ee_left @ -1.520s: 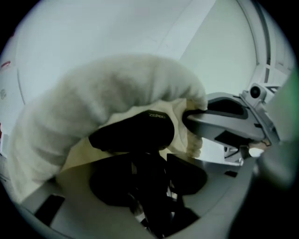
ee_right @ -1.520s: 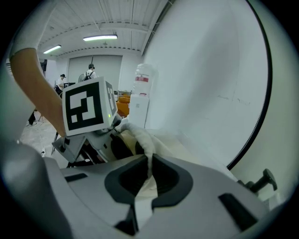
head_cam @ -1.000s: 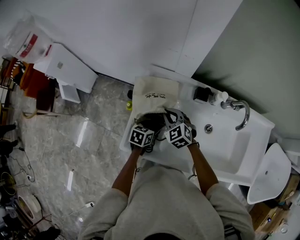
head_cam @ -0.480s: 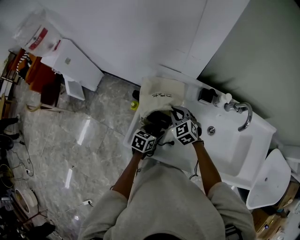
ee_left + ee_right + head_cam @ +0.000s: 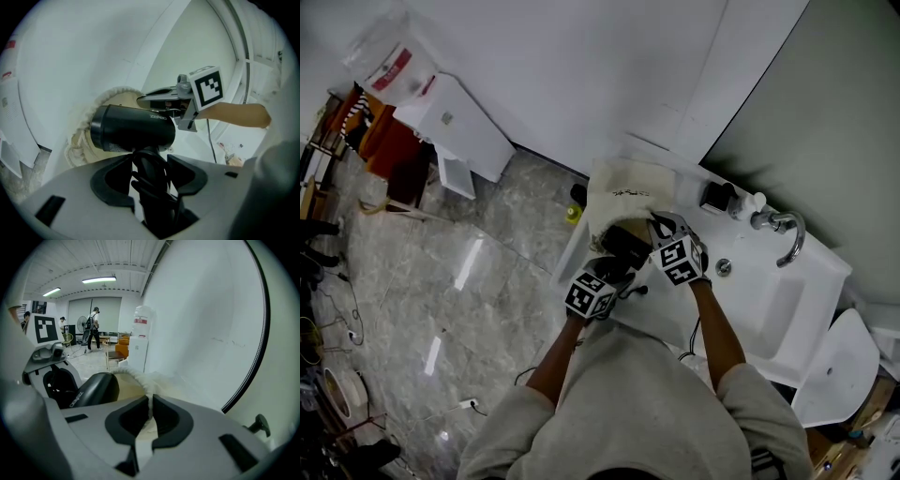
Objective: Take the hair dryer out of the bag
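black plastic fills the left gripper view: the hair dryer sits crosswise, its handle, with the cord wound round it, clamped between the jaws of the left gripper, which stand wide because the handle is thick. the right gripper is pressed almost together, pinching the gathered rim of the cream drawstring bag, which lies on the white worktop to the left of the basin and its tap. the dryer's barrel is right at the bag's open mouth, with most of its length showing in front of the cloth; whether its far end is free of the rim is not clear from any view. i judge the task well along: the bag is held and the dryer gripped and largely drawn out. what seems left is to pull it fully clear of the mouth, set it down and let go of the bag.
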